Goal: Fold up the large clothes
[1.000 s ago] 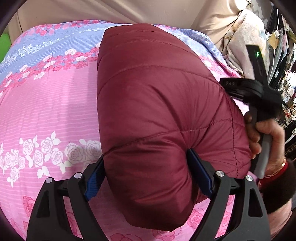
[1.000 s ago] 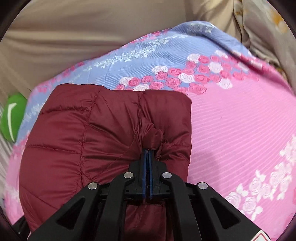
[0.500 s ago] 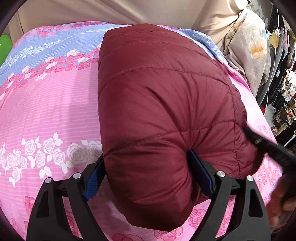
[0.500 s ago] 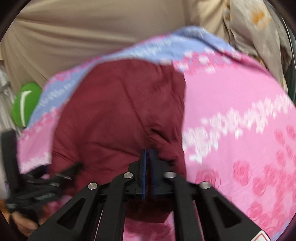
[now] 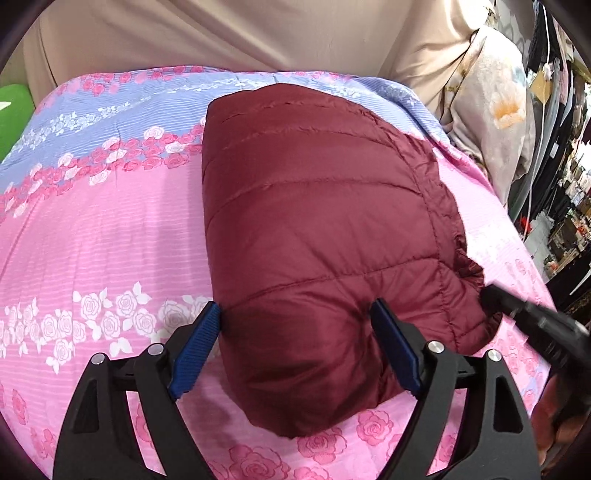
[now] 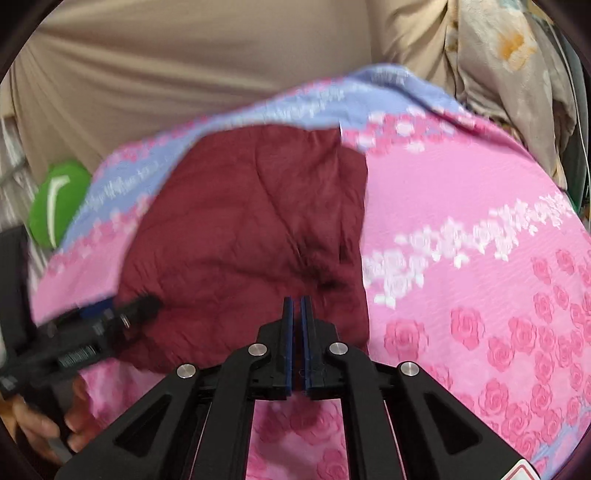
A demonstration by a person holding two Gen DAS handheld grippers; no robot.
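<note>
A pink bedspread (image 5: 110, 229) printed with roses, with a blue band across its far part, lies under both pairs of tongs and stretches away ahead of them. Beyond it, past the far edge, hangs a plain beige cloth (image 5: 221, 33), and ahead and to the right of the left tongs is a pale drape with a flower pattern (image 5: 491, 122)

The dark red quilted jacket (image 5: 314, 240), folded into a thick bundle, rests on the bedspread straight ahead of the left tongs (image 5: 295, 306), with its near end between their tips. These tongs stand wide. The blue pad (image 5: 393, 343) on the right lies against the fabric, and the pad on the left meets the jacket's edge only at its tip; neither visibly squeezes it

The right tongs (image 6: 297, 301) are drawn in to a thin slit with nothing between the pads. Their tips are just short of the jacket's near right corner, over the bedspread, and the jacket lies ahead and to their left. This view is blurred

A green cushion-like thing (image 6: 55, 203) sits far ahead to the left of the right tongs, off the bedspread's edge. A hand (image 6: 40, 424) grips the handle of the left tongs, low to the left of the right tongs
</note>
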